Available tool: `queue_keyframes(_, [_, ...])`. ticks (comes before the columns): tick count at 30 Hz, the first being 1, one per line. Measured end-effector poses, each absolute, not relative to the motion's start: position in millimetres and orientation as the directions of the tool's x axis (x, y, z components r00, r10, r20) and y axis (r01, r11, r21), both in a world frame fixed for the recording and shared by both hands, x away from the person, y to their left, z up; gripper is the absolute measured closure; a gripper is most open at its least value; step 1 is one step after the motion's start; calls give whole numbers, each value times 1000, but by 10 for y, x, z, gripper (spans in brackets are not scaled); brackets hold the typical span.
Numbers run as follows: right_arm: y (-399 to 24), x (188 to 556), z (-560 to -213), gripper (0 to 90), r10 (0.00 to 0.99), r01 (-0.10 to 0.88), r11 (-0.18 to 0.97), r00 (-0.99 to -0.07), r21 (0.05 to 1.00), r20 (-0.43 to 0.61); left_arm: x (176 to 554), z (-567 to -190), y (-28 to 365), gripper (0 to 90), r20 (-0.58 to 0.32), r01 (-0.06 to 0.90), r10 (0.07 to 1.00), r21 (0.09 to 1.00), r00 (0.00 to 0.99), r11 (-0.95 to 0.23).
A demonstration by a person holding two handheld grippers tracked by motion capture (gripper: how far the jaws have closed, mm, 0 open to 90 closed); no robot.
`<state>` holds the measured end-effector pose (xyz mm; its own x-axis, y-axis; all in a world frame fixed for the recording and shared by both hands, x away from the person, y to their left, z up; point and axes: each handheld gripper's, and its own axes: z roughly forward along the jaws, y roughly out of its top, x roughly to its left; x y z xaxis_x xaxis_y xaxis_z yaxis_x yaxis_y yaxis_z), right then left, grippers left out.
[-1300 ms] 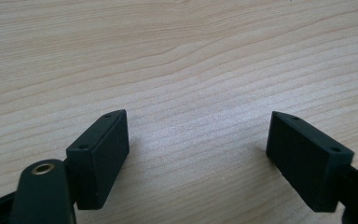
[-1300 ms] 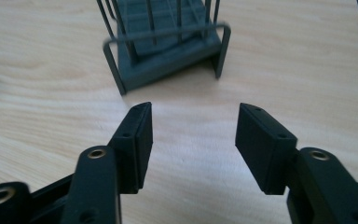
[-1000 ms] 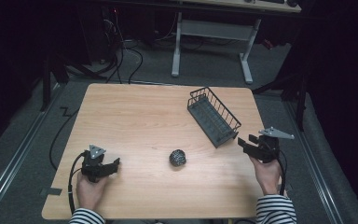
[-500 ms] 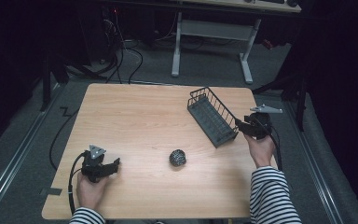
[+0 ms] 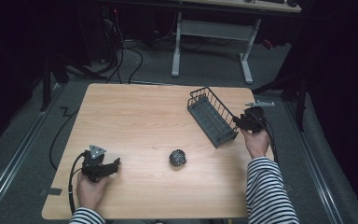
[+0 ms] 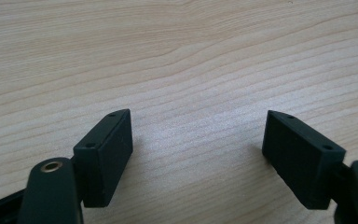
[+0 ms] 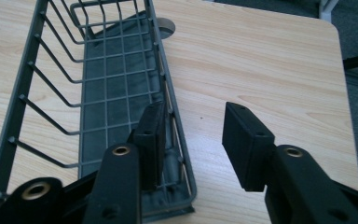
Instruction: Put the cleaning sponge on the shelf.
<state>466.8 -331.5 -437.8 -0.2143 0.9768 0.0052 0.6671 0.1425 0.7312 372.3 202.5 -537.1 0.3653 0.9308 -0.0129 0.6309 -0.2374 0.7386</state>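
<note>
basket (image 5: 211, 118) is set on the worktop (image 5: 140, 121) toward 2 o'clock, angled. its near wall is straddled by the right hand-held gripper (image 7: 191, 135), jaws apart, one inside, one outside. the ball (image 5: 177, 157) lies near centre. the left hand-held gripper (image 6: 196, 154) rests at 7 o'clock, jaws wide apart over bare wood.

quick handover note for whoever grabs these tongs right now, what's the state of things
Right tongs: open, jaws straddling the near side wall of the wire basket at its end, one jaw inside, one outside; not closed on it.
Left tongs: open, holding nothing, low over bare table at the near left.
Dark ball: on the table, near the middle, outside the basket and apart from both tongs.
Done: right tongs are lined up on the basket wall.
Left, probably: close on the wall and move the basket; the ball is untouched.
</note>
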Motion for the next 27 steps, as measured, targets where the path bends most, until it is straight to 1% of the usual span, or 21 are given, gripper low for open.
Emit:
queue_keyframes(5, [-3213,4736,-4416,650,971,675,171,-240,718,-5,3725,-5371,2025,259,-14,630,933,741,361,-232])
queue_keyframes(10, [-3185,4815,-4486,699,966,694,170,-258,700,21,3724,-5371,2026,259,-14,631,933,740,361,-233])
queue_keyframes(12, [-3199,4825,-4486,721,966,696,159,-255,700,34,3724,-5371,2026,259,-15,631,933,740,361,-232])
queue_keyframes(14, [-3211,4827,-4492,754,965,697,170,-261,697,25,3725,-5370,2028,259,-15,631,932,740,362,-233])
queue_keyframes(19, [-3214,4816,-4493,797,962,702,166,-268,693,41,3725,-5370,2028,260,-15,631,932,740,362,-233])
queue_keyframes(20, [-3193,4809,-4490,823,960,704,175,-277,688,40,3723,-5370,2029,261,-15,631,932,740,361,-233])
queue_keyframes(27, [-3140,4777,-4489,854,947,693,213,-319,689,28,3719,-5371,2027,259,-14,631,932,740,361,-233])
